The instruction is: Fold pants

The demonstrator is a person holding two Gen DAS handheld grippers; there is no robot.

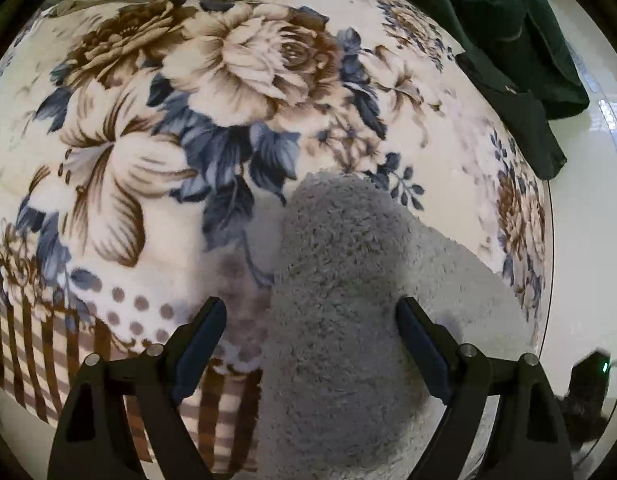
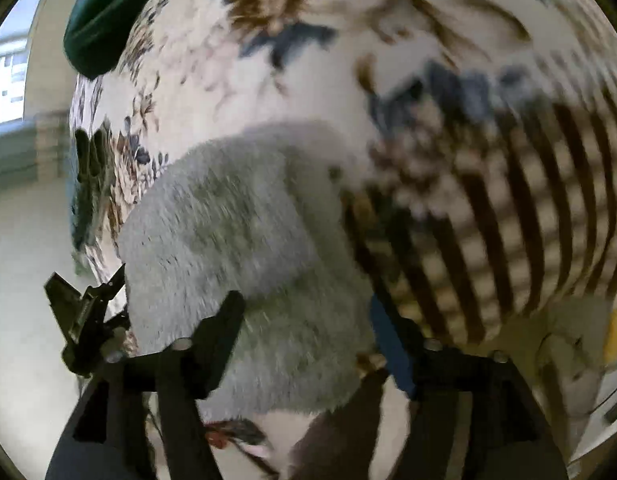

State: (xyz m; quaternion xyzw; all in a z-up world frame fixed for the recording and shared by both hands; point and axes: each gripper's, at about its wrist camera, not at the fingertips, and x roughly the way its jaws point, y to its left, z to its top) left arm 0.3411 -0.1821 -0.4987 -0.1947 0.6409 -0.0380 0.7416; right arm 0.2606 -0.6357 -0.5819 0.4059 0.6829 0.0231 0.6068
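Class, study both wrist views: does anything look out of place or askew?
Yes. A dark green garment hangs crumpled over the edge of the floral blanket, unfolded. The grey fleece pants look bunched.

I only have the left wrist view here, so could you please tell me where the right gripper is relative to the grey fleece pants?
Observer: In the right wrist view the right gripper stands open over the grey fleece pants, its fingers spread either side of the bundle.
Operator: Thank you. Can you see my left gripper from there?
Observer: Yes, a dark gripper, presumably yours, shows at the far left edge of the pants, though the right wrist view is blurred.
Operator: Is anything else visible on that side of the bed?
Observer: A window sits at the upper left, beyond the floral blanket; your view does not show it.
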